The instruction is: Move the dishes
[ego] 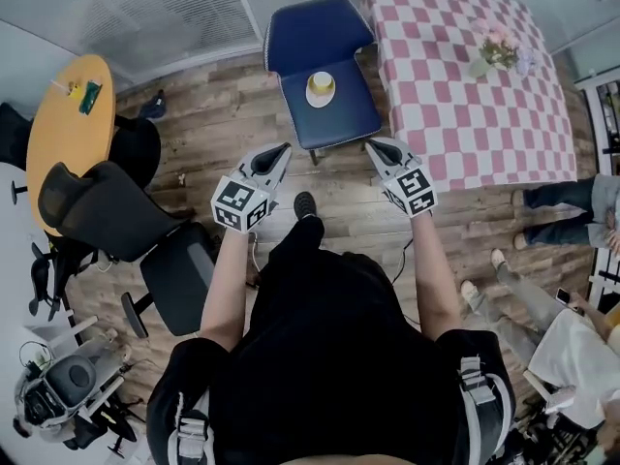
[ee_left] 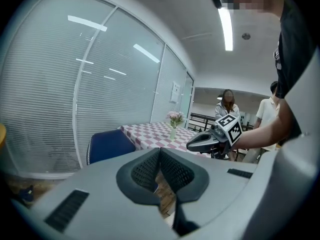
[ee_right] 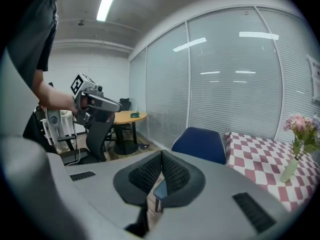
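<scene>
A yellow cup on a white plate [ego: 321,88] rests on the seat of a blue chair [ego: 325,61] ahead of me. My left gripper [ego: 284,148] and right gripper [ego: 371,145] are held side by side in the air, short of the chair's front edge. Both point toward the chair, both are shut, and nothing is between their pads. In the left gripper view its pads [ee_left: 150,166] meet, and the blue chair [ee_left: 110,145] shows beyond. In the right gripper view the pads [ee_right: 172,171] also meet, before the chair [ee_right: 200,141]. The dishes are hidden in both gripper views.
A table with a pink checked cloth [ego: 465,95] stands right of the chair and bears a vase of flowers [ego: 494,54]. A round yellow table [ego: 63,124] and black office chairs [ego: 107,211] stand at the left. People's legs [ego: 552,201] show at the right.
</scene>
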`<action>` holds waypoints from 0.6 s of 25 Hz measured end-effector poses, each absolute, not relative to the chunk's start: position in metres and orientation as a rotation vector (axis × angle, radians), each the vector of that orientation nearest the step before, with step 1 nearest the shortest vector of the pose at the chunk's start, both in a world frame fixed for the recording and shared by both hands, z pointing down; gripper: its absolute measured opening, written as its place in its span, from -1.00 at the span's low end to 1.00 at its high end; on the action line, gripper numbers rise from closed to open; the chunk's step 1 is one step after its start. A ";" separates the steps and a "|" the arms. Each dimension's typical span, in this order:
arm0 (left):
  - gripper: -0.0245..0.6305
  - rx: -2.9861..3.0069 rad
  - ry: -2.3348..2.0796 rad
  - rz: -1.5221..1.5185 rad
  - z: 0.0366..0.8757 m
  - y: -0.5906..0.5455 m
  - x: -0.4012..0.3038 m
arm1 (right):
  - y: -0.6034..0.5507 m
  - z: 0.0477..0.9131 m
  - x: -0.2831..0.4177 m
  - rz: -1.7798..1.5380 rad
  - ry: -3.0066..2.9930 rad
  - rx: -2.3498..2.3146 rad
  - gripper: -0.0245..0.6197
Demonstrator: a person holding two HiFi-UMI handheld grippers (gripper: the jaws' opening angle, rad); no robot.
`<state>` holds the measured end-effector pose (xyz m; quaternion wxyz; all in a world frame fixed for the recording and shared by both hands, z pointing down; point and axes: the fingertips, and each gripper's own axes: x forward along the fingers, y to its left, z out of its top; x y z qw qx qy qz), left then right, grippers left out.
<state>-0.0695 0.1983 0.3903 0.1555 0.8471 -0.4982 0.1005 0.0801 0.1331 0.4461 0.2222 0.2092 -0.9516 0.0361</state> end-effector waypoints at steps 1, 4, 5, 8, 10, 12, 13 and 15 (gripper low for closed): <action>-0.85 2.427 -1.416 0.288 0.391 0.190 -0.077 | 0.127 0.447 0.073 0.100 -2.625 0.579 -0.88; -0.86 2.438 -1.381 0.296 0.394 0.168 -0.097 | 0.107 0.448 0.053 0.108 -2.610 0.603 -0.88; -0.85 2.443 -1.366 0.299 0.395 0.161 -0.103 | 0.101 0.448 0.048 0.112 -2.605 0.619 -0.88; -0.85 2.466 -1.321 0.313 0.397 0.144 -0.117 | 0.085 0.448 0.038 0.115 -2.582 0.688 -0.88; -0.85 2.484 -1.293 0.326 0.398 0.135 -0.125 | 0.076 0.449 0.033 0.119 -2.571 0.737 -0.88; -0.85 2.496 -1.273 0.337 0.400 0.126 -0.133 | 0.070 0.451 0.026 0.128 -2.566 0.766 -0.88; -0.86 2.500 -1.265 0.339 0.401 0.122 -0.138 | 0.067 0.453 0.023 0.131 -2.561 0.774 -0.88; -0.85 2.504 -1.251 0.337 0.403 0.116 -0.145 | 0.063 0.456 0.016 0.139 -2.551 0.786 -0.88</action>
